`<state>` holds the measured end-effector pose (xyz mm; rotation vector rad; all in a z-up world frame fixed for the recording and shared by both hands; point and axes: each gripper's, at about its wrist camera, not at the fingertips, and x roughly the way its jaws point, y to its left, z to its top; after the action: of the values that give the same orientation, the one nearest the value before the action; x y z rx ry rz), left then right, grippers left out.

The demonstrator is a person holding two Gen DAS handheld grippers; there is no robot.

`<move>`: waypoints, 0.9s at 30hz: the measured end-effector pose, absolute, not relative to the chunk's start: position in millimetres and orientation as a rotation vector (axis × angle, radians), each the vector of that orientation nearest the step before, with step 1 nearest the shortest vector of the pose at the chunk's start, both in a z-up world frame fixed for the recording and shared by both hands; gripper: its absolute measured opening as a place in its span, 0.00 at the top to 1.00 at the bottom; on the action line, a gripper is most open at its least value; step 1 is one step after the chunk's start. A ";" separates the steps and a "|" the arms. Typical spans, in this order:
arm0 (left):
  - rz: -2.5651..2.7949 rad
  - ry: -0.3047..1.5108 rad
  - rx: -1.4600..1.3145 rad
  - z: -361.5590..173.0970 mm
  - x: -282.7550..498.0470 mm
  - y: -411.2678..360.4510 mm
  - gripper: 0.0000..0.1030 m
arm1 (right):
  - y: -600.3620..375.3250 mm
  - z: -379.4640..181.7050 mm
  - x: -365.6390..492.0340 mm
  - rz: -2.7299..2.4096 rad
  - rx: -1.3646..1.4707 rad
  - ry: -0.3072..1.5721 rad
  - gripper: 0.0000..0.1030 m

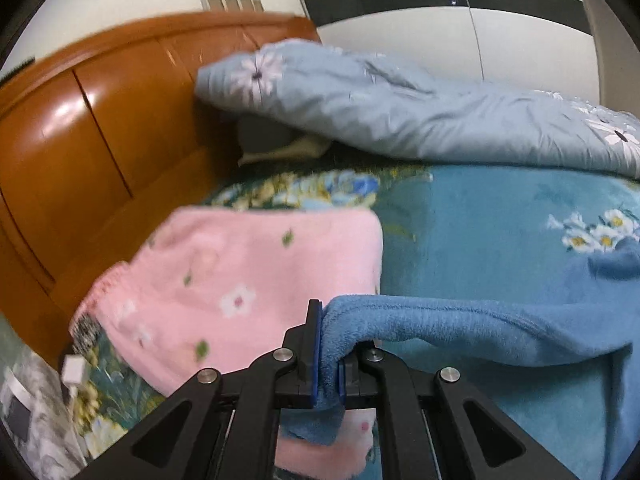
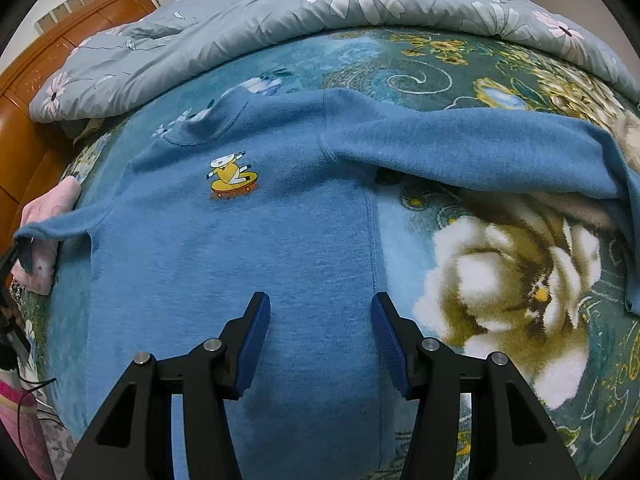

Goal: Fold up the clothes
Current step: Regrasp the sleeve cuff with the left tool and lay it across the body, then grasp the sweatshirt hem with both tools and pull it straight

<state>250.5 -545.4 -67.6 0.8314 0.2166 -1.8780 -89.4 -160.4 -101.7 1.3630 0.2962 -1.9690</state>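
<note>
A blue fleece sweater with a yellow cartoon patch lies spread front up on the floral bed blanket. Its one sleeve stretches out to the right. My left gripper is shut on the cuff of the other sleeve, held just above a folded pink floral garment; that sleeve end also shows at the far left of the right wrist view. My right gripper is open and empty, hovering over the sweater's lower body.
A grey-blue daisy quilt is bunched along the far side of the bed. An orange wooden headboard stands at the left. A white wardrobe stands behind. Small items and cables sit beside the bed at the lower left.
</note>
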 end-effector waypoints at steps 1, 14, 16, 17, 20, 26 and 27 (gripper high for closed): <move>-1.897 0.263 0.823 -69.0 255.9 -545.0 0.90 | -160.8 -101.5 -89.4 -1.969 1.364 0.298 0.47; -2.084 0.790 0.483 -43.0 290.8 -456.9 0.34 | -101.0 -77.5 -111.7 -2.048 1.332 0.108 0.47; -2.107 0.897 0.455 -48.3 285.4 -438.1 0.34 | -70.7 -74.2 -124.1 -2.106 1.337 0.037 0.47; -2.145 0.966 0.471 -54.6 276.5 -429.5 0.34 | -55.6 -72.6 -130.3 -2.135 1.339 0.001 0.47; -2.212 1.026 0.598 -72.3 240.7 -402.1 0.34 | -10.4 -70.8 -149.1 -2.213 1.360 -0.093 0.47; -2.291 0.992 0.837 -97.8 182.2 -354.5 0.34 | 48.4 -77.8 -183.5 -2.274 1.393 -0.298 0.47; -2.293 0.982 0.861 -99.4 178.0 -350.5 0.34 | 49.8 -79.3 -188.1 -2.268 1.402 -0.324 0.47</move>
<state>178.0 -350.5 -99.4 0.8607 0.9824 -2.2930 -188.1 49.8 -79.3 1.4025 -0.3241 -2.2676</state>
